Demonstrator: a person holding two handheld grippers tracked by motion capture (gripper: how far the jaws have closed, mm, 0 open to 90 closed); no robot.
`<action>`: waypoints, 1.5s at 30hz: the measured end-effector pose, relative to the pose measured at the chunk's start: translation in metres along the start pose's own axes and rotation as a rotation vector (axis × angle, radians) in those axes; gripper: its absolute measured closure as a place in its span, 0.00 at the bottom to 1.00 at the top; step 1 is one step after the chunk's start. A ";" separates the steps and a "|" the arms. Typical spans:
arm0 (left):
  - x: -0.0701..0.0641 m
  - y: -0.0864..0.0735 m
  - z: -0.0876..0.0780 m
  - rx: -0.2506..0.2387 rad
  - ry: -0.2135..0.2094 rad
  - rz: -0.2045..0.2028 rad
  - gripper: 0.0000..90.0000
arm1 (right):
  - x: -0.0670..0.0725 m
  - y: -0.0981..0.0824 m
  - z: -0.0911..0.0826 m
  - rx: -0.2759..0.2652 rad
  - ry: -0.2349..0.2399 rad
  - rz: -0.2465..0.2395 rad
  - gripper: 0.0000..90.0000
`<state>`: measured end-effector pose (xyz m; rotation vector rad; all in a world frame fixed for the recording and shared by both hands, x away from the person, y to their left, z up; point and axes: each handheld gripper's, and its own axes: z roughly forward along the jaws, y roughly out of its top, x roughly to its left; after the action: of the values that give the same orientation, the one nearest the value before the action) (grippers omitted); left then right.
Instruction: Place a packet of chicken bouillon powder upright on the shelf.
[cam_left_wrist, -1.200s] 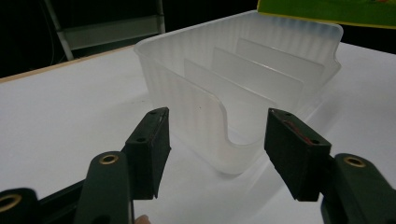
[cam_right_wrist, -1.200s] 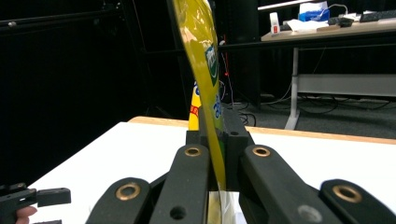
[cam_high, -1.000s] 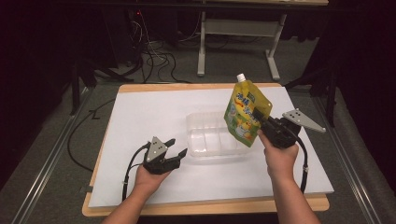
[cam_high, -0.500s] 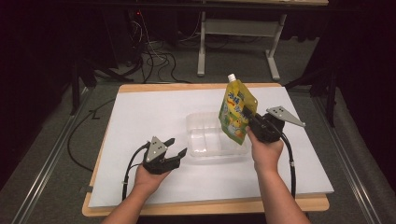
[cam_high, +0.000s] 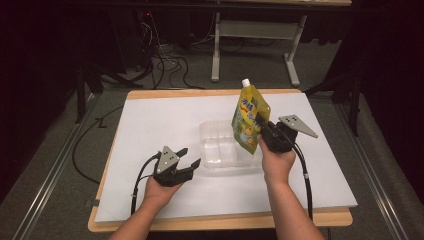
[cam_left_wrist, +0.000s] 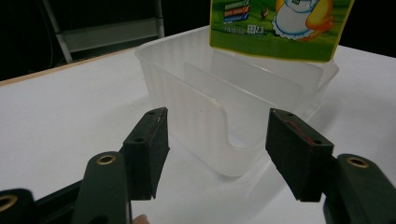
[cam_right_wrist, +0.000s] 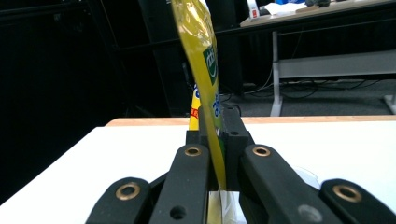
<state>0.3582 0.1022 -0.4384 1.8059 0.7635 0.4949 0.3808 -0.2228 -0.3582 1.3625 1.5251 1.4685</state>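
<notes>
Yellow-green plastic is what grabs your eye: a spouted drink pouch (cam_high: 250, 119) hanging upright just right of centre in the high view, pinched by the right gripper (cam_high: 264, 131), whose jaws are clamped together on the pouch's edge. In the right gripper view you can see the thin pouch (cam_right_wrist: 205, 70) squeezed flat between the two black jaws, white cap end up, so it's being carried edge-on, probably so it stays vertical and can drop straight down. Its bottom edge hangs right over the far end of the clear plastic container (cam_high: 225, 147) sitting mid-table on the white table surface (cam_high: 150, 125), so my guess is it's going in there. The left gripper (cam_high: 189, 157), lower left of centre, has its jaws spread apart with nothing in them, and in the left gripper view they sit just in front of the container's near corner (cam_left_wrist: 224, 121), not touching it. Looks like it's parked there ready to steady the tub if it slides.
</notes>
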 end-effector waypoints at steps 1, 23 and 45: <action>0.000 0.000 0.000 -0.001 -0.002 -0.007 0.44 | 0.001 -0.001 0.000 -0.002 -0.001 -0.001 1.00; -0.001 -0.001 0.000 -0.001 0.001 -0.007 0.45 | -0.002 -0.014 0.000 -0.039 -0.031 0.032 1.00; -0.003 -0.001 0.001 0.007 -0.005 0.000 0.45 | -0.002 -0.030 0.006 -0.032 -0.021 0.013 1.00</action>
<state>0.3566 0.1001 -0.4398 1.8129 0.7627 0.4877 0.3789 -0.2184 -0.3883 1.3677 1.4758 1.4760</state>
